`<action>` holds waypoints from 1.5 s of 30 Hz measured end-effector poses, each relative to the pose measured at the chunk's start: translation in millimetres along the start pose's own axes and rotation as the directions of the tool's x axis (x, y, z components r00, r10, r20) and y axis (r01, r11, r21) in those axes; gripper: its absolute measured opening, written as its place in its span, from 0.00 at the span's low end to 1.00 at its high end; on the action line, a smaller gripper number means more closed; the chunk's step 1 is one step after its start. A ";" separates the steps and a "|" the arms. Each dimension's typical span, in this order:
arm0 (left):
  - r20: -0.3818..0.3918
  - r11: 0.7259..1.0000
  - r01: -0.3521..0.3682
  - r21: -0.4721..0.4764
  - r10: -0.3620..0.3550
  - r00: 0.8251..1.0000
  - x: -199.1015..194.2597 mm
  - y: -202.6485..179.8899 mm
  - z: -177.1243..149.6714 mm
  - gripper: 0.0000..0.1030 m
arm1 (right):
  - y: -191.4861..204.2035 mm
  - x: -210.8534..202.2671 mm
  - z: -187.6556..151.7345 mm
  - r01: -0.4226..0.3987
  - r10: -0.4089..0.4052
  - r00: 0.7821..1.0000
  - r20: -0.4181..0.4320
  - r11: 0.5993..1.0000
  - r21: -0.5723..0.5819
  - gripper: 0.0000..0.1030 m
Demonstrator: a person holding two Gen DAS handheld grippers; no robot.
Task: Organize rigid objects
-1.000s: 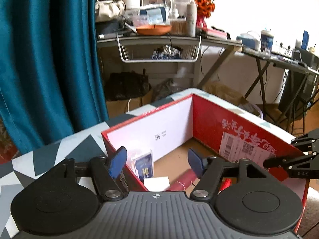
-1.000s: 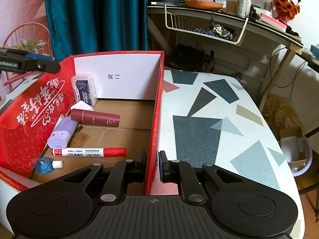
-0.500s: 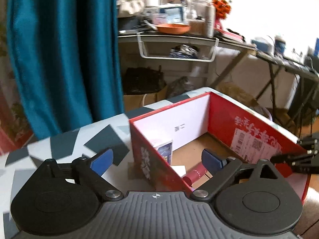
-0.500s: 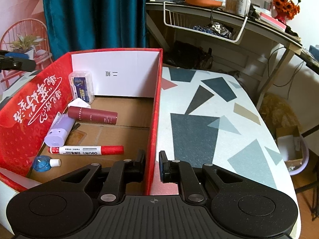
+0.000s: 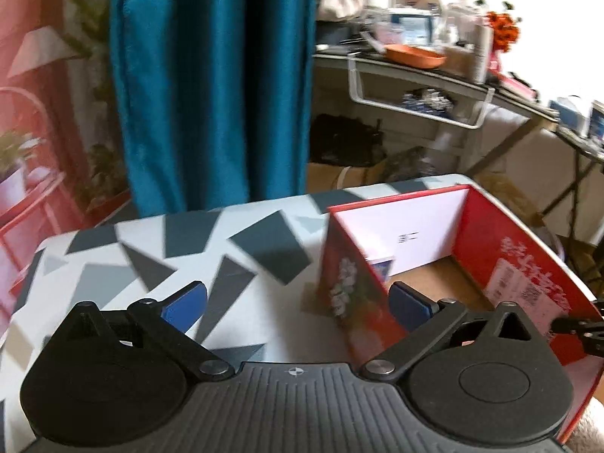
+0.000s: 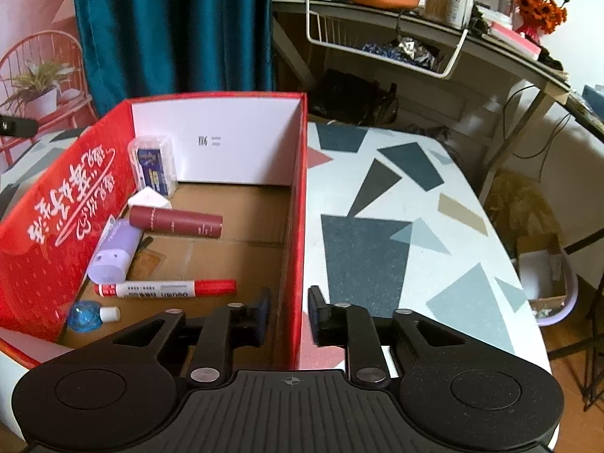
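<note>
The left tongs (image 5: 296,307) have swung left, away from the red box (image 6: 294,204), and now hang wide apart with nothing in them. The right tongs (image 6: 288,311) have let go a little; the box's right wall sits between them. The marker (image 6: 166,288) and the other small things lie inside the box on the worktop (image 6: 415,226), so tidying looks nearly done.

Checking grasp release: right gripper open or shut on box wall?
Open. The right gripper straddles the red box wall, with visible gaps beside both pads.
</note>
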State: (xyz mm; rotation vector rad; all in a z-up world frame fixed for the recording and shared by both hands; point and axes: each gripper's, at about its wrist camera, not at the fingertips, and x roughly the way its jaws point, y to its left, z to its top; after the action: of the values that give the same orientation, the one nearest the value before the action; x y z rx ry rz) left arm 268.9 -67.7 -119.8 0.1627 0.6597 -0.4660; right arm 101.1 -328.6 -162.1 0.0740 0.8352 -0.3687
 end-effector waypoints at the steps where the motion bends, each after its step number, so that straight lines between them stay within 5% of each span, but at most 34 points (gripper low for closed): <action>1: -0.005 1.000 -0.012 -0.009 0.012 1.000 -2.0 3.0 -0.1 1.00 | -0.3 -2.5 2.0 0.004 -0.004 1.000 0.003 1.000 0.004 0.28; 4: -0.003 0.997 -0.065 -0.035 0.065 0.998 -10.3 9.7 0.1 1.00 | -0.8 -11.1 9.0 0.017 -0.017 1.000 0.009 1.000 0.010 0.54; 6: -0.006 0.986 -0.162 -0.041 0.162 0.987 -17.5 11.9 -0.2 1.00 | -1.9 -21.7 16.5 0.005 -0.005 1.000 0.018 1.000 0.017 0.76; 10: 0.026 0.972 -0.230 -0.056 0.231 0.973 -41.6 18.0 1.3 1.00 | -3.4 -51.0 35.9 0.037 -0.041 0.995 0.090 0.998 0.044 0.99; 18: 0.101 0.932 -0.353 -0.085 0.360 0.927 -111.6 16.1 12.8 1.00 | 15.7 -115.9 72.3 -0.019 0.004 0.975 0.222 0.998 0.064 1.00; 22: 0.130 0.941 -0.314 -0.126 0.330 0.935 -151.9 10.5 17.4 1.00 | 36.7 -150.4 79.5 -0.044 0.032 0.958 0.284 0.998 0.035 1.00; 25: 0.162 0.943 -0.303 -0.140 0.323 0.932 -181.5 5.3 16.4 1.00 | 49.1 -176.2 79.0 -0.083 0.070 0.944 0.322 0.996 0.029 1.00; 30: 0.220 0.916 -0.379 -0.127 0.399 0.890 -233.9 -16.1 8.6 1.00 | 69.7 -210.5 75.5 -0.098 0.090 0.927 0.364 0.995 0.005 1.00; 45: 0.246 0.893 -0.406 -0.196 0.445 0.861 -322.8 -43.0 -23.8 1.00 | 98.5 -284.1 34.6 -0.106 0.096 0.891 0.444 0.994 -0.004 1.00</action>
State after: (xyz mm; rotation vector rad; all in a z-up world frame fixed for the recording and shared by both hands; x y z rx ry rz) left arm 12.3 18.8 62.9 0.1035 0.3513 -0.0091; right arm -13.8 -161.3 62.3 0.0491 0.3718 -0.2801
